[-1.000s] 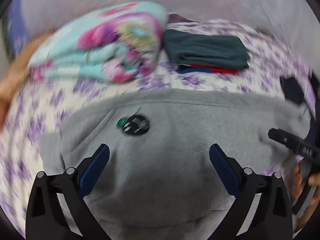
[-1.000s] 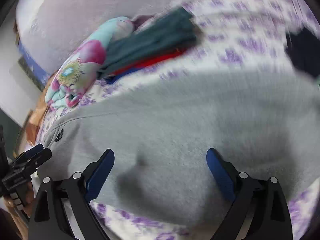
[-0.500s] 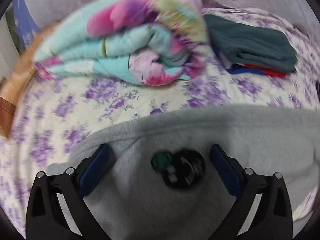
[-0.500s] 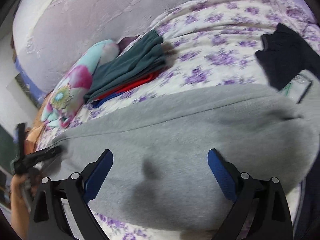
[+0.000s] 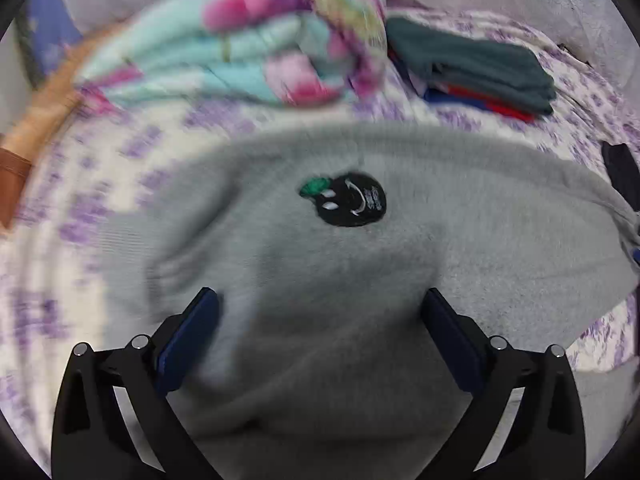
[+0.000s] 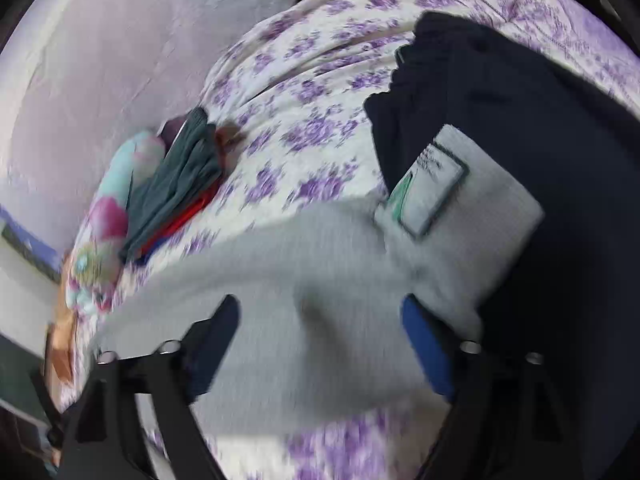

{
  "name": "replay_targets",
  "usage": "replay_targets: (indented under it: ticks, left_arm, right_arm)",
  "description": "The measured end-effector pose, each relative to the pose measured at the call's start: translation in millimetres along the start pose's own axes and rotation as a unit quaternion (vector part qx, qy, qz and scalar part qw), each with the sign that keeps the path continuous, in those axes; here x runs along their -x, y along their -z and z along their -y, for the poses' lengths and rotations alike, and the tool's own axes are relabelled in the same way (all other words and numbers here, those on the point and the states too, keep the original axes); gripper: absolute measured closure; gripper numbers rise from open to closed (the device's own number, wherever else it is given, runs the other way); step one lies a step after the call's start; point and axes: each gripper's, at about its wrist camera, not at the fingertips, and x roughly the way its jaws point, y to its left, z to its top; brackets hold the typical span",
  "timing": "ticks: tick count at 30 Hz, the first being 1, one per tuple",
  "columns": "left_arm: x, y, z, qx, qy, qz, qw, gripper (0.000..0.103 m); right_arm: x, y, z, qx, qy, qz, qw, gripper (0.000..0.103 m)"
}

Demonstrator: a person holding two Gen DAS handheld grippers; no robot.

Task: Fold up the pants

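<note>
Left wrist view catches what the other misses — the black smiley patch (image 5: 347, 199) on the grey pants (image 5: 360, 264), spread flat across the bed (image 5: 80, 216). Right wrist view alone shows their label end (image 6: 430, 188) lying over a dark garment (image 6: 520, 100). Both the left tool (image 5: 320, 320) and right tool (image 6: 320, 332) gape wide, holding nothing. Beyond the far edge — bare sheet, then folded clothes (image 5: 476, 66) beside a floral blanket (image 5: 240, 56).

Folded clothes (image 5: 476, 68) well beyond pants (image 5: 360, 272)
</note>
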Motion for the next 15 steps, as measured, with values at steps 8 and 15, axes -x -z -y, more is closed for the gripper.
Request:
replay_targets:
  ticks: [8,15]
  left_arm:
    - [0.1,25.0,38.8,-0.124,-0.067,0.016,0.9899,0.004]
    - [22.9,8.5,-23.3,-0.026,0.040,0.002,0.9989,0.004]
  right_arm:
    - [-27.9,37.9,-42.4,0.098,-0.031,-0.075,0.992,0.008]
    - [20.2,27.4,-45.1,0.130,0.054,-0.003,0.990,0.007]
